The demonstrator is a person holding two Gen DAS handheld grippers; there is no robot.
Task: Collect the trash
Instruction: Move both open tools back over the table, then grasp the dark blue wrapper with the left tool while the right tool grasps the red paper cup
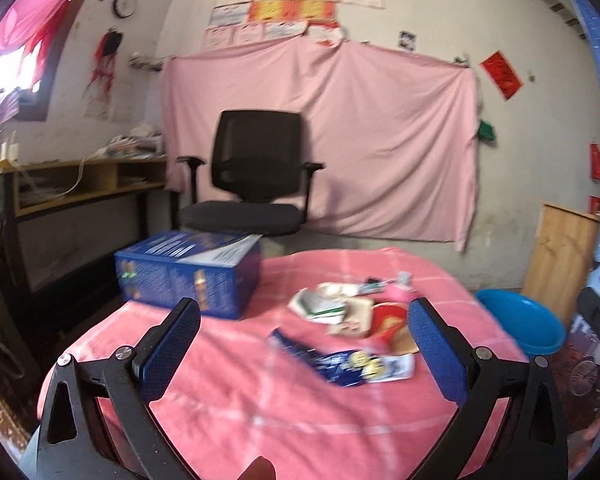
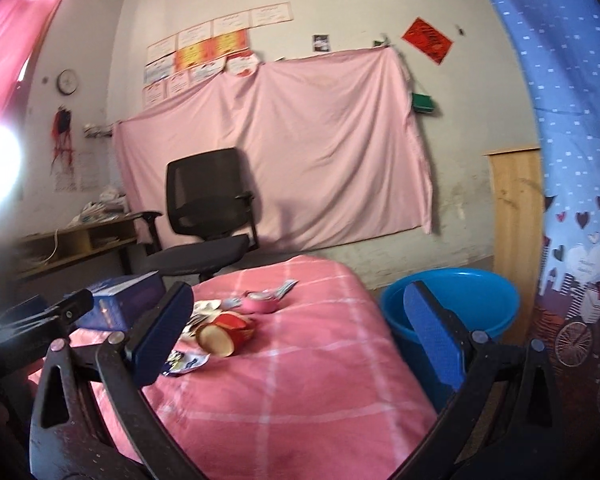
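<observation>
1. Both grippers I hold above the pink checked cloth [image 1: 236, 400]: the left gripper [image 1: 304, 344] gapes wide and empty, and so does the right gripper [image 2: 296, 334].
2. Between my left fingers lies a blue wrapper [image 1: 340, 364]; beyond it sits a tipped red cup [image 2: 224, 332] among blurred paper scraps [image 1: 324, 306].
3. Beside the table's right edge stands a blue bucket [image 2: 472, 304].
4. At the cloth's far left rests a blue box [image 1: 188, 272], with a black office chair [image 1: 252, 176] behind.
</observation>
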